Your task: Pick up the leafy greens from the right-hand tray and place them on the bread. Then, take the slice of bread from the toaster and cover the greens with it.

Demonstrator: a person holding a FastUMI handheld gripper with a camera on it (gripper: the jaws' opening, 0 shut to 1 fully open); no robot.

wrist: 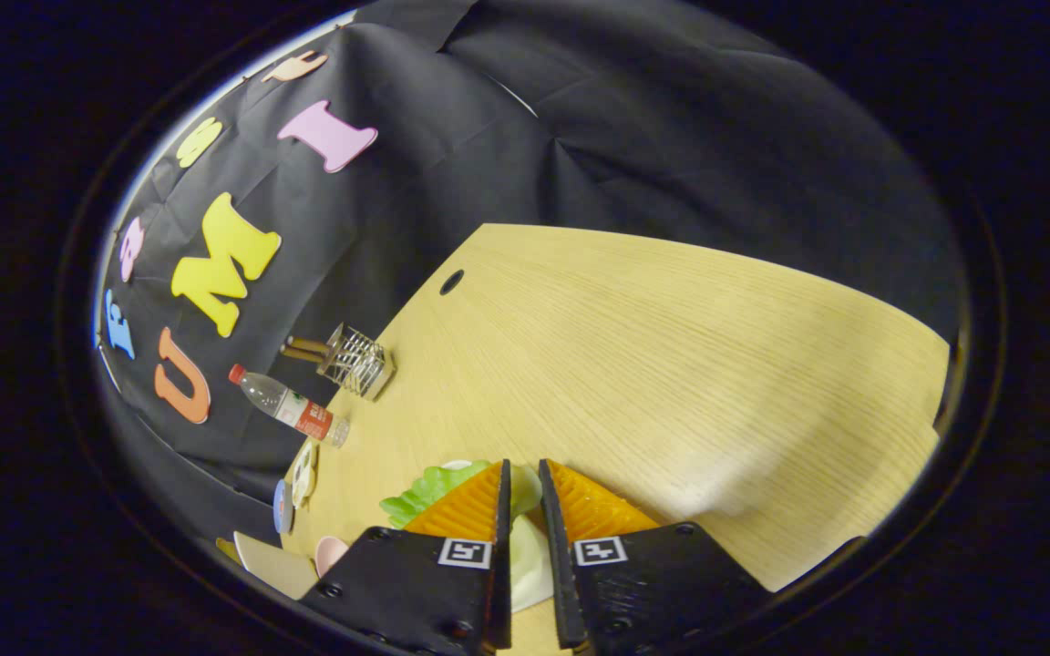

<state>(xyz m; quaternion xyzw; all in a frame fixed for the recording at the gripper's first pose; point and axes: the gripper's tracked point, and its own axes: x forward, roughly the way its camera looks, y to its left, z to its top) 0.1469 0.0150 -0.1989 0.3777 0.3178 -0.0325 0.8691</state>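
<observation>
My gripper (pixel 521 466) is shut on the leafy greens (pixel 423 493). A frilly green edge sticks out past the left finger, and a pale part of the leaf fills the narrow gap between both fingers. The view is tilted, and the greens seem to hang above the wooden table (pixel 671 364). Far beyond the fingers, at the table's far edge by the black cloth, stands a wire-rack toaster (pixel 358 361) with a brown slice of bread (pixel 303 349) poking out of it. My fingers hide whatever lies right beneath the greens.
A clear plastic bottle (pixel 289 407) with a red cap and red label stands near the toaster. Several small plates or trays (pixel 303 475) lie along the same table edge, closer to the fingers. A small round hole (pixel 451 281) marks the tabletop farther off.
</observation>
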